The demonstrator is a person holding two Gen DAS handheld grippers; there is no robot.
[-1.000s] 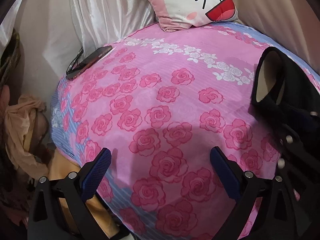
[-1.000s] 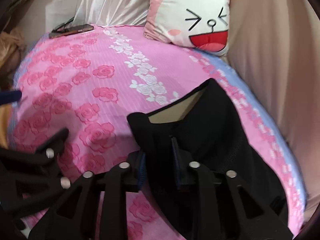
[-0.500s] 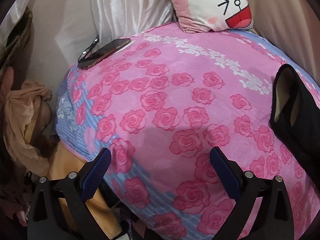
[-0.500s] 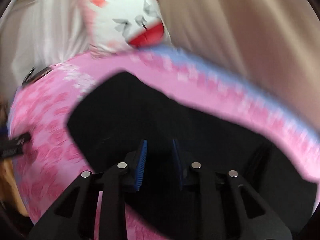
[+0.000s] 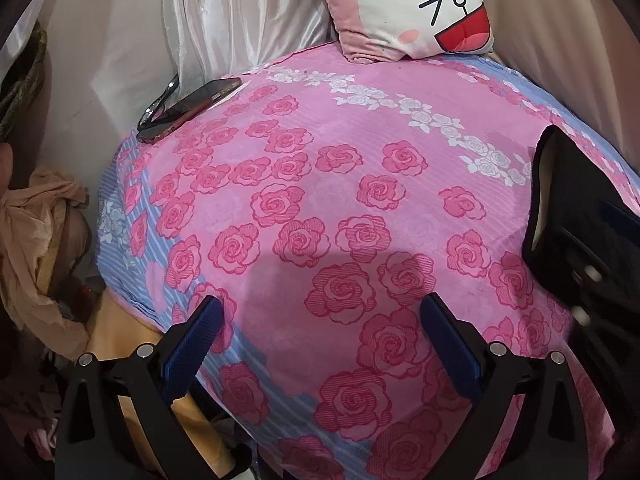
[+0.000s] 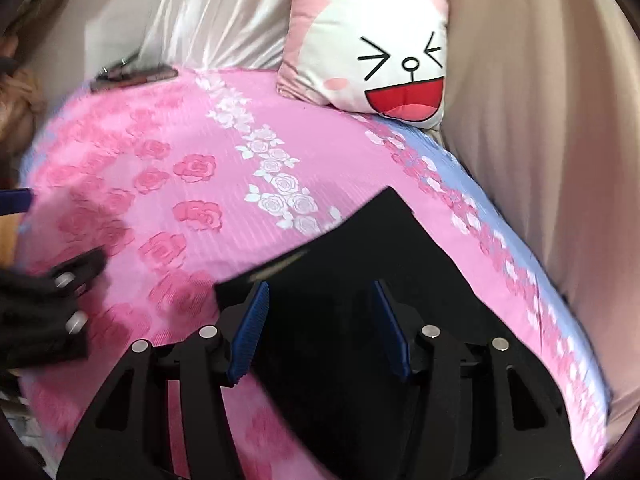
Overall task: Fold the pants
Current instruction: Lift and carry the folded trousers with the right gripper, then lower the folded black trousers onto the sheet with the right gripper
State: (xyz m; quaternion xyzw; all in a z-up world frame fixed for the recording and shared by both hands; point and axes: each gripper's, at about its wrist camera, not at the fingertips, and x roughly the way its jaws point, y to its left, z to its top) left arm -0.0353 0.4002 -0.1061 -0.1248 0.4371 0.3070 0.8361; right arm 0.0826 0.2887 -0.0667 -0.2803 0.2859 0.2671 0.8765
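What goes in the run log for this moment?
left gripper: open, over bedsheet | right gripper: open, above black pants | fold: unfinished

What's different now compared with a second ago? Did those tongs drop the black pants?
Yes. The right tongs, pinched shut on the pants a second ago, have opened and let go; the pants now lie flat on the bedspread. The left tongs stayed open and empty. Pillow and phone haven't moved.

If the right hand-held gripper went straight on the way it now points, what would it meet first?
Most likely the black pants: they lie directly between the open fingers of the right hand-held gripper, though depth is unclear.
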